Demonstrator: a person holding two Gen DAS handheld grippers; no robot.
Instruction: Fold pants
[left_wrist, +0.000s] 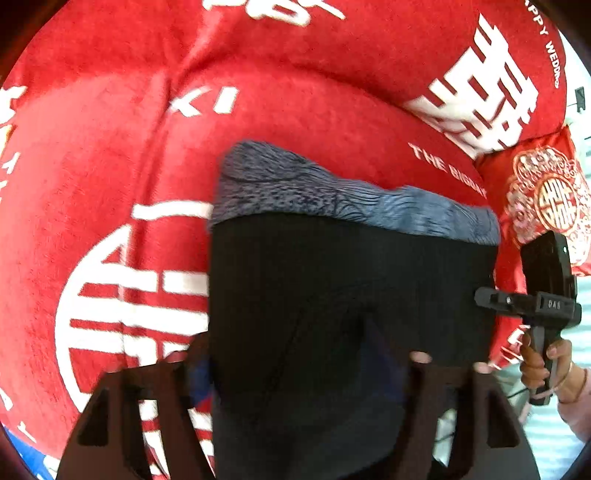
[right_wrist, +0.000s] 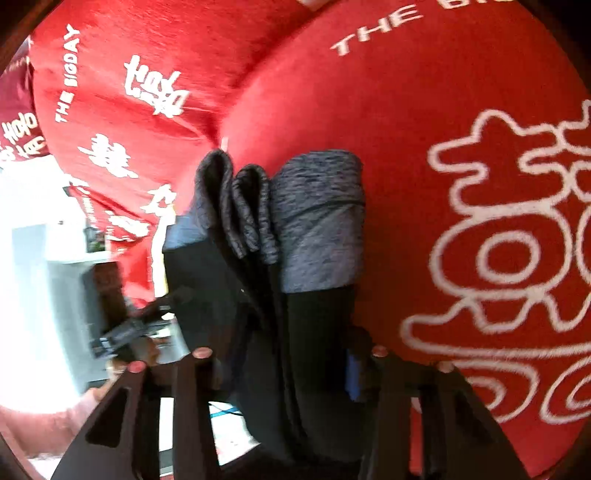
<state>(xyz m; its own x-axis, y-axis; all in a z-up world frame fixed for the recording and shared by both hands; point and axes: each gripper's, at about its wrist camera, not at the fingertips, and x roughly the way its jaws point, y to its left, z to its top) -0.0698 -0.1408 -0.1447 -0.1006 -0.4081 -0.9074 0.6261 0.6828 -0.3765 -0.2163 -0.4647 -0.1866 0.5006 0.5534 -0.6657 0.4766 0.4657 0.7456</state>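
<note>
The pants (left_wrist: 351, 288) are black with a mottled grey band (left_wrist: 332, 192) at the far end, folded into a rectangle and held up above a red cushion. My left gripper (left_wrist: 303, 365) is shut on the near edge of the pants. My right gripper (left_wrist: 491, 299) shows at the pants' right edge in the left wrist view, held by a hand (left_wrist: 543, 362). In the right wrist view the pants (right_wrist: 280, 295) hang in several stacked layers, and my right gripper (right_wrist: 291, 354) is shut on them. The left gripper (right_wrist: 122, 336) shows dimly at the left.
A red sofa cushion (left_wrist: 110, 166) with white printed characters lies under the pants. A red back cushion (left_wrist: 369, 44) and a small red embroidered pillow (left_wrist: 546, 192) stand behind. A bright white room with a grey cabinet (right_wrist: 62, 295) shows at the left of the right wrist view.
</note>
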